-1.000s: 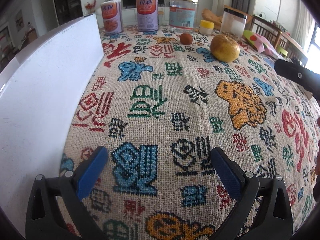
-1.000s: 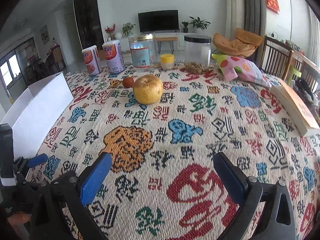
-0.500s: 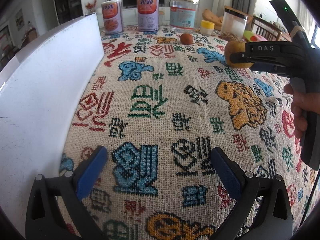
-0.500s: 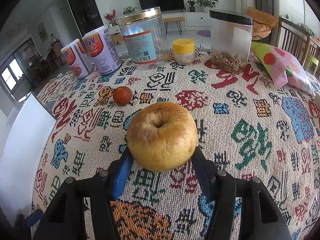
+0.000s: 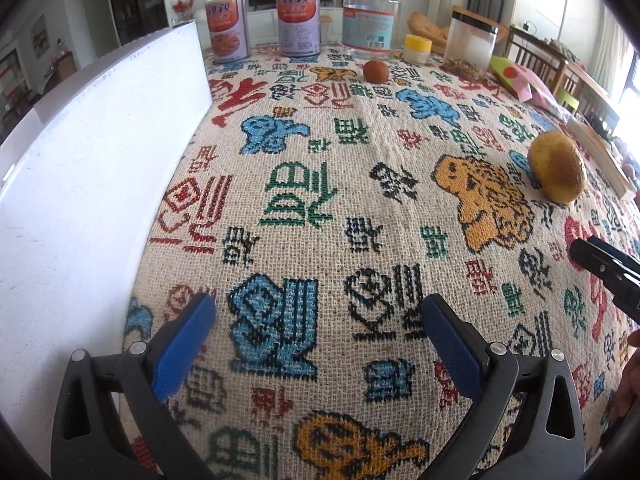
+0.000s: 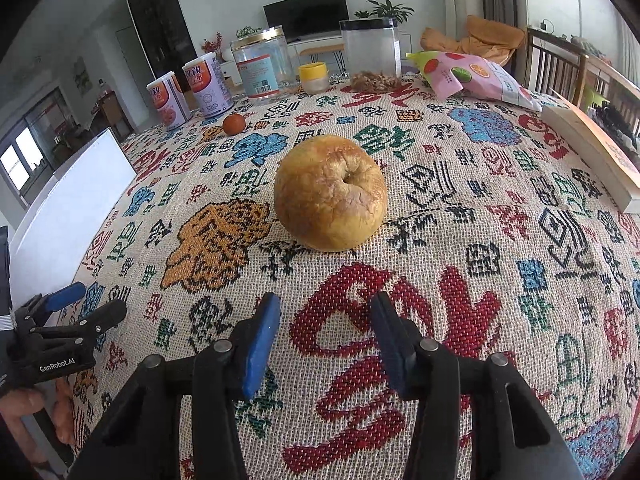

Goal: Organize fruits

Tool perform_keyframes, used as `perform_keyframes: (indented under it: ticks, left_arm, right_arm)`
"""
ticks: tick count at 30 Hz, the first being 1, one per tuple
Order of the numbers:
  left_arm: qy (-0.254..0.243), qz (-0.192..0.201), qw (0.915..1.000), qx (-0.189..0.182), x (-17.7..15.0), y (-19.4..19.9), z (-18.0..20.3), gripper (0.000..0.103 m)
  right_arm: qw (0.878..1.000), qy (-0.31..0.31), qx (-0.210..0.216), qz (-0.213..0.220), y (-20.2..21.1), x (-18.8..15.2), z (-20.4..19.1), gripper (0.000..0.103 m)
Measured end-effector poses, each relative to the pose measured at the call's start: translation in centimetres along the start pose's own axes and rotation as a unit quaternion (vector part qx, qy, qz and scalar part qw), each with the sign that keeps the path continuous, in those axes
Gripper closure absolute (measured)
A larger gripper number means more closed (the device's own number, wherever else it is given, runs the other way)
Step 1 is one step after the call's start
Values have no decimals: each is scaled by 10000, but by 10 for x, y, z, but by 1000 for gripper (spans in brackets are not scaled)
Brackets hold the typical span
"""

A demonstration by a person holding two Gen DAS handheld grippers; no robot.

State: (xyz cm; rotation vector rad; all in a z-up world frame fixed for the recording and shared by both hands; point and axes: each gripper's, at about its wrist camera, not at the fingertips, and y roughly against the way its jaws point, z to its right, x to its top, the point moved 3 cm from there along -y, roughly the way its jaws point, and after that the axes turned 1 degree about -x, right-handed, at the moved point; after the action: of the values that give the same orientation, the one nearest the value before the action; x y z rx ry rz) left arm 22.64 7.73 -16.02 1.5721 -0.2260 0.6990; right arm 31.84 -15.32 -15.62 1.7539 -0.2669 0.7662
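Observation:
A large yellow-brown wrinkled fruit [image 6: 330, 198] lies on the patterned tablecloth, a little ahead of my right gripper [image 6: 323, 330], which is part open and empty. The same fruit shows at the right in the left wrist view [image 5: 557, 167]. A small orange-red fruit [image 6: 233, 124] lies farther back near the tins; it also shows in the left wrist view [image 5: 375, 71]. My left gripper [image 5: 316, 338] is open and empty, low over the cloth beside a white box [image 5: 80, 184].
Two tins [image 5: 261, 26], a clear jar [image 5: 368, 24], a yellow-lidded pot [image 5: 417, 49] and a black-lidded container [image 6: 370, 54] stand at the back. A snack bag [image 6: 472, 76] and a book [image 6: 592, 152] lie at the right.
The right gripper closed around the big fruit, carried it nearer and to the right, set it down and drew back with jaws part open. The left gripper stayed still.

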Motion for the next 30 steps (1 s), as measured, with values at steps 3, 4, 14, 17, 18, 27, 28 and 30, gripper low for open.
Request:
perform_keyframes:
  ticks: [3,4,14,17,18,27,28,30]
  left_arm:
    - [212,132,9994,-240,7,18,5,1]
    - [272,243,9988,-330,16,24,9,1]
    - [237,317,9984,-403,180,-69,47,3]
    - [-299,335,9990,-71,200,-107,56,3]
    - [-349,348,9988,12,204,-115,56,3]
    - [-79,566,9963,-641,209,-132,42,74]
    - [-122,615,9962,-596,205,-127,41,74]
    - [-22,614,9964,-585,191,-113,36,74]
  right_arm:
    - [9998,-146,55,82,8,-7,0,15]
    - [9997,-220,47,67,9,-10,1,7]
    - [9993,-357,-31,50,12,-16,6,0]
    - [9995,-266,-147,0,10,-16,3,0]
    - [9995,-244,-175,-11,9,-16,3,0]
    - [9994,-137,-306,-61,6,-17,-2,0]
    - [9994,-126,-323,-69,5,-17,-2,0]
    - [9993,-105,-354,-78,5,-17,-3,0]
